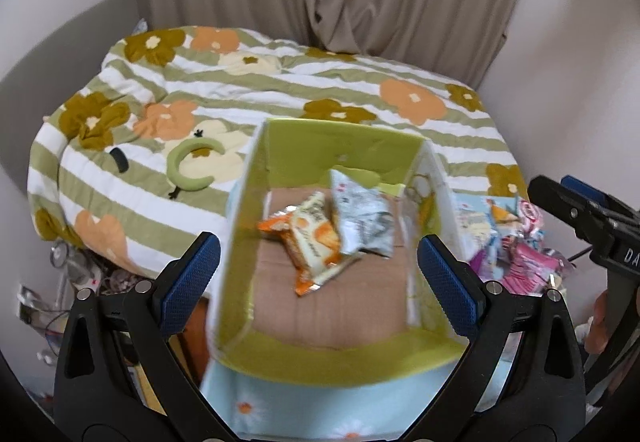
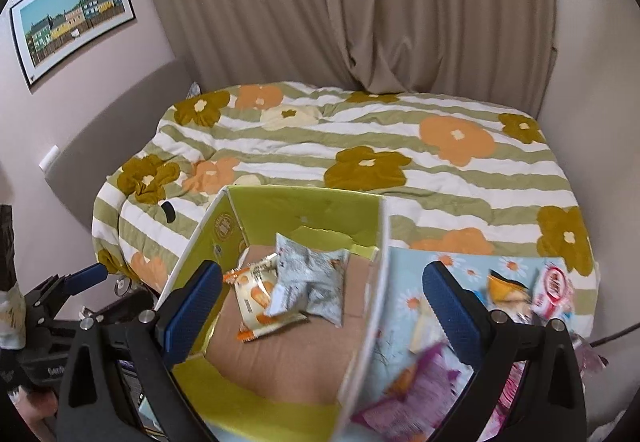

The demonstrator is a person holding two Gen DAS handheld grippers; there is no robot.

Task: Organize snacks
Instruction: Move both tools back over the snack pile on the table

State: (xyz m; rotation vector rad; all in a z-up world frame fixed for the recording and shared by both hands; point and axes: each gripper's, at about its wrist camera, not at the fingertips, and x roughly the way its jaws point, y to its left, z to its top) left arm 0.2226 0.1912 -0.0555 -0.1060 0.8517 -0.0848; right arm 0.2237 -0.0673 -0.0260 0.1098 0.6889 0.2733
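A cardboard box with a brown ribbed floor and glossy lime-green inner walls sits on the bed. Inside lie a crinkly silver packet and an orange-and-cream packet; their print is too blurred to read. Just right of the box, a heap of pink and purple snack packets rests on a light-blue daisy cloth. The left hand-held gripper and the right hand-held gripper are both spread wide and empty, their blue pads finely dimpled. The quilt is striped and flowered.

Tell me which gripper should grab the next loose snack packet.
Right. The right gripper hangs open near the loose pink and purple snack packets beside the green cardboard box; the left gripper sits over the box.
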